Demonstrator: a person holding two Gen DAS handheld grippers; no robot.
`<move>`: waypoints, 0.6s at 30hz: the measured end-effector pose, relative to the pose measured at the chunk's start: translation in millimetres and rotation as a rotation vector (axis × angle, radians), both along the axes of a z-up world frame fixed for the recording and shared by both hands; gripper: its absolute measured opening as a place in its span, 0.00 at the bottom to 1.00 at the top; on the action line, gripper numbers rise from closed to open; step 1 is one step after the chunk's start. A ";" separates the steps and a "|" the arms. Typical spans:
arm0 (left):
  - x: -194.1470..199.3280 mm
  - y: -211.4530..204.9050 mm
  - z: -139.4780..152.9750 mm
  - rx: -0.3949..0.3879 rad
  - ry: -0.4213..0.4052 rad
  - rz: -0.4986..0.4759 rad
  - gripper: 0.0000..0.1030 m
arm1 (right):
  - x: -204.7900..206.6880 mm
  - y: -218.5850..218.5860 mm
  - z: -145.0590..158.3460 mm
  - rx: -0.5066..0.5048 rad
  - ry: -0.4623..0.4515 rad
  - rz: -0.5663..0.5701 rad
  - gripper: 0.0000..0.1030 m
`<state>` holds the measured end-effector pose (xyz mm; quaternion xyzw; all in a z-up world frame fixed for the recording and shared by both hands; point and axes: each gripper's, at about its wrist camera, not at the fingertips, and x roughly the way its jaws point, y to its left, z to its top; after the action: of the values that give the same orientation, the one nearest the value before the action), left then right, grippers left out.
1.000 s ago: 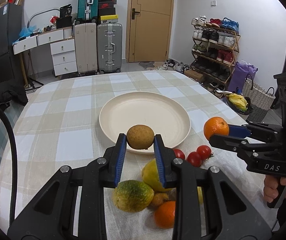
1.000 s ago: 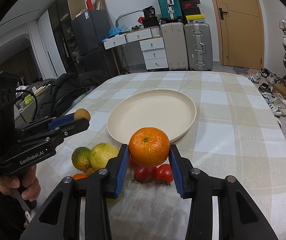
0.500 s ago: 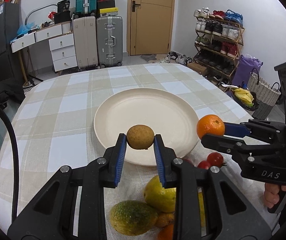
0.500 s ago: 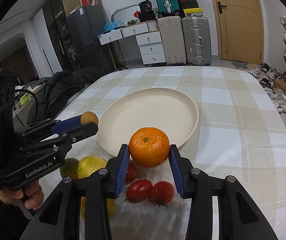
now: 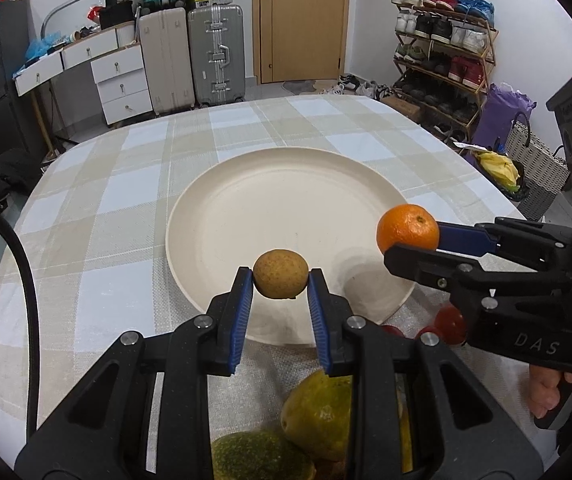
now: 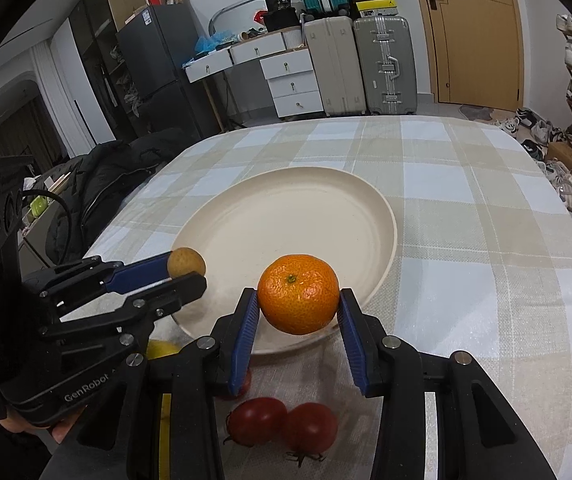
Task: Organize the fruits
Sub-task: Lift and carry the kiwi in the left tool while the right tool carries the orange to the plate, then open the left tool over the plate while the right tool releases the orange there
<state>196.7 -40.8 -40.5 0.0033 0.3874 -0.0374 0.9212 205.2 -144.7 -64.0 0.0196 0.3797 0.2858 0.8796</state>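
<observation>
Left gripper [image 5: 280,280] clamped tight on a small brown fruit [image 5: 281,273], pinched right at the tips of the blue pads, hanging over the near rim of the cream plate [image 5: 269,208]. Right gripper [image 6: 298,305] squeezing a mandarin [image 6: 298,294] the same way, between the very ends of its pads, just above the plate's near edge and off to the right of the brown one. Both fruits pretty much round, so no real long axis to speak of; mandarin's green stem dot facing up and toward the camera in the right wrist view. Can't make out a stem end on the brown one. Down on the checked tablecloth [image 6: 486,240] near the plate: 2 tomatoes [image 6: 281,424] side by side, touching, plus a 3rd mostly hidden behind the right gripper's left finger. Yellow-green fruit [image 5: 318,416] and a darker green one [image 5: 257,458] half covered by the left gripper's frame, cut off at the bottom.
</observation>
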 end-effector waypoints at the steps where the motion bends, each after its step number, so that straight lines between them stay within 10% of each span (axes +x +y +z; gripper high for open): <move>1: 2.0 -0.1 -1.7 -0.001 0.007 0.002 0.25 | 1.1 0.3 -0.3 0.000 0.002 0.002 0.40; 18: 6.9 12.2 -8.8 -0.041 0.025 0.010 0.29 | -3.6 0.4 -0.7 -0.002 0.003 0.015 0.41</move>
<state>203.6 -28.6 -49.3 -0.0179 0.3981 -0.0405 0.9163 201.6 -144.2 -64.7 0.0162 0.3814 0.2919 0.8770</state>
